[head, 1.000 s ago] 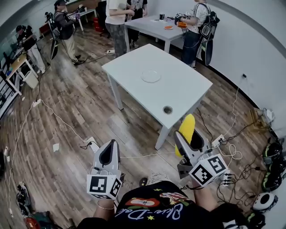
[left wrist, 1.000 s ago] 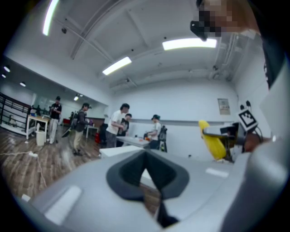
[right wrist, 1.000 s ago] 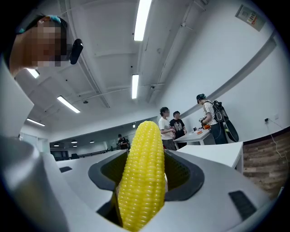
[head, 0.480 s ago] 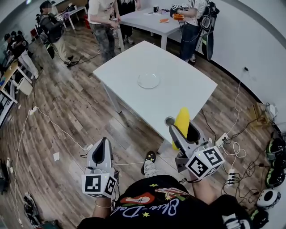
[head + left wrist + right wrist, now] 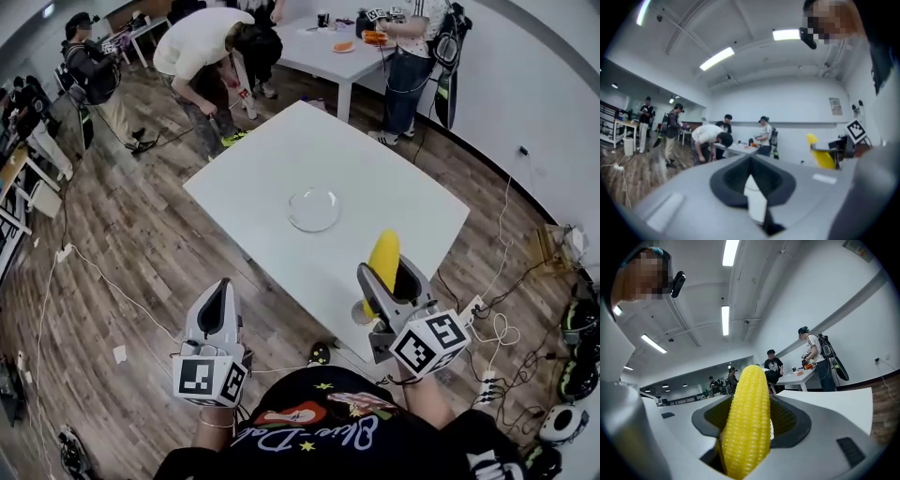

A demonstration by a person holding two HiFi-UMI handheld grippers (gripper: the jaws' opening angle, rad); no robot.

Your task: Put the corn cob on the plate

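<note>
A corn cob (image 5: 383, 258) held in the right gripper (image 5: 389, 281) by the bench (image 5: 281, 159)
Its fingers pinch the cob; left gripper (image 5: 219, 298) fingers pressed together; plate (image 5: 313, 209) well apart

A white rectangular surface (image 5: 262, 159) stands on a brown wood-plank floor (image 5: 122, 234). At its far corner a person in a white T-shirt (image 5: 197, 47) bends low. Beyond, a second white table (image 5: 314, 52) carries a small orange item (image 5: 344, 46) (too small to identify), with a backpack-wearing person (image 5: 412, 42) beside it. Loose white cables (image 5: 495, 330) lie on the floor at right.

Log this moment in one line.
right claw: shut on corn cob | left claw: shut, empty | plate: empty, on table
</note>
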